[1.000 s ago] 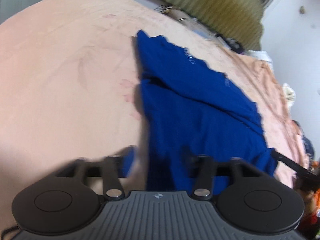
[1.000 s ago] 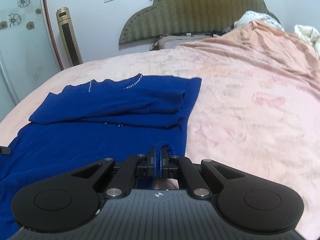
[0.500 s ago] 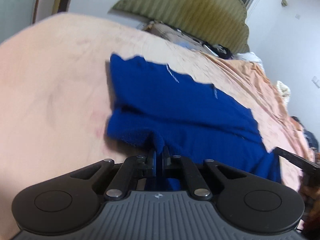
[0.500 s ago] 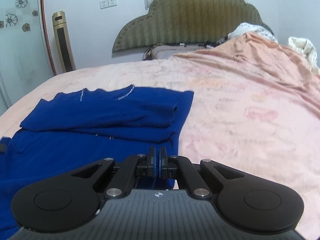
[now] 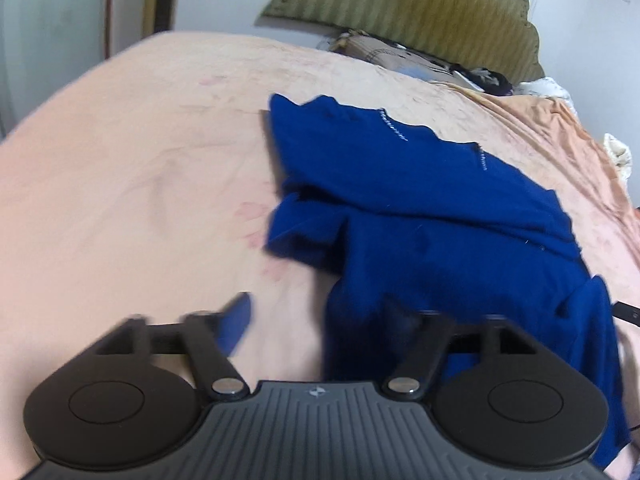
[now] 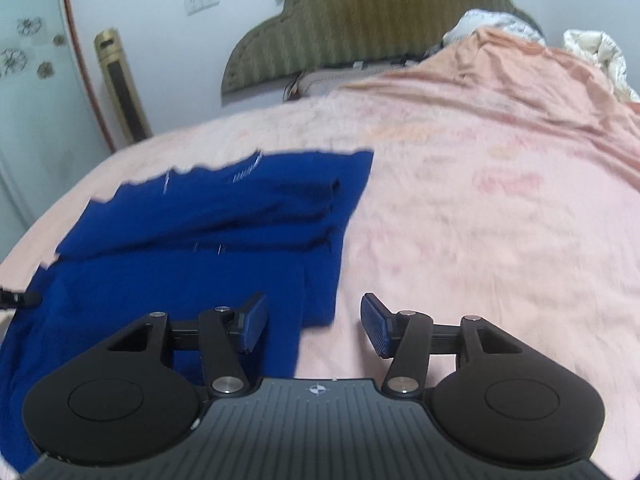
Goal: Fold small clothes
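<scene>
A dark blue knit top lies on the pink bedspread, its sleeves folded across the chest and its lower part rumpled. It also shows in the right wrist view. My left gripper is open and empty, its jaws astride the top's near left edge. My right gripper is open and empty, its left finger over the top's near right corner and its right finger over bare bedspread.
An olive padded headboard stands at the far end of the bed. Crumpled white bedding lies at the far right. A gold tower fan stands by the wall on the left.
Both grippers were shut on the top's hem half a second ago and have opened and let it go. The hem has dropped onto the bed.
</scene>
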`<state>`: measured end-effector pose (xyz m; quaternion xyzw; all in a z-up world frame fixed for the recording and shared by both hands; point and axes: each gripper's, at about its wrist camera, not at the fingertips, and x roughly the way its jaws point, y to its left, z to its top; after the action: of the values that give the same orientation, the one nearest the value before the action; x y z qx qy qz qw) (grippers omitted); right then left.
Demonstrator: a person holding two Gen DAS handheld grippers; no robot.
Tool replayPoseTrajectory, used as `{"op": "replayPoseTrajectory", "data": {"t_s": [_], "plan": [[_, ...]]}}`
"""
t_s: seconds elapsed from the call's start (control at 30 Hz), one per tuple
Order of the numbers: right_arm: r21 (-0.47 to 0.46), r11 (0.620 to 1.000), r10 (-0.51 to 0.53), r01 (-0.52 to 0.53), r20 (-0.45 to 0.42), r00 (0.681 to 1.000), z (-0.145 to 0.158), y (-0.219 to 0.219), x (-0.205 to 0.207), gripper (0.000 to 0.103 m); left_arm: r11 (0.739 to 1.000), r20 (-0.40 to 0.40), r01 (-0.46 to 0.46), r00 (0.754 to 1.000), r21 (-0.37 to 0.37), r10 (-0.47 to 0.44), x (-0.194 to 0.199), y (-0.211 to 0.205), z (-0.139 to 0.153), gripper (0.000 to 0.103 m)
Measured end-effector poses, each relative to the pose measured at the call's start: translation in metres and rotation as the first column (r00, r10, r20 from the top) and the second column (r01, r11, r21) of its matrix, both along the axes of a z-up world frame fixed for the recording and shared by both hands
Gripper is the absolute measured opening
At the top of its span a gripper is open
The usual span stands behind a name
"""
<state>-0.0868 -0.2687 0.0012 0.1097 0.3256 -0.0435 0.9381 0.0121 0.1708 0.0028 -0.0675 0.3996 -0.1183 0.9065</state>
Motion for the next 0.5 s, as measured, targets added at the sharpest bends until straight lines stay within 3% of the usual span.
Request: {"op": "replayPoseTrajectory", "data": {"t_s": [0.17,0.3,0.37,0.5], "plan": [[0.057,0.997,0.050,-0.048,-0.039,0.998,-0.006,0.012,-0.021,0.058,0.997,-0.012,-0.002,1.000,0.071,0.002,-0.026,-0.002,0.001,0.075],[0.050,0.995,0.086,-0.083,-0.050,0.995,-0.006,0.028,-0.032,0.064,0.974,0.051,-0.074,0.997,0.216,0.065,-0.046,-0.016,0.001,0.086],[0.050,0.994,0.104,-0.101,-0.057,0.993,-0.008,0.035,-0.036,0.066,0.962,0.071,-0.088,0.995,0.258,0.072,-0.053,-0.024,0.001,0.086],[0.040,0.992,0.122,-0.120,-0.057,0.991,-0.009,0.045,-0.044,0.069,0.958,0.060,-0.095,0.995,0.271,0.081,-0.060,-0.030,0.001,0.086]]}}
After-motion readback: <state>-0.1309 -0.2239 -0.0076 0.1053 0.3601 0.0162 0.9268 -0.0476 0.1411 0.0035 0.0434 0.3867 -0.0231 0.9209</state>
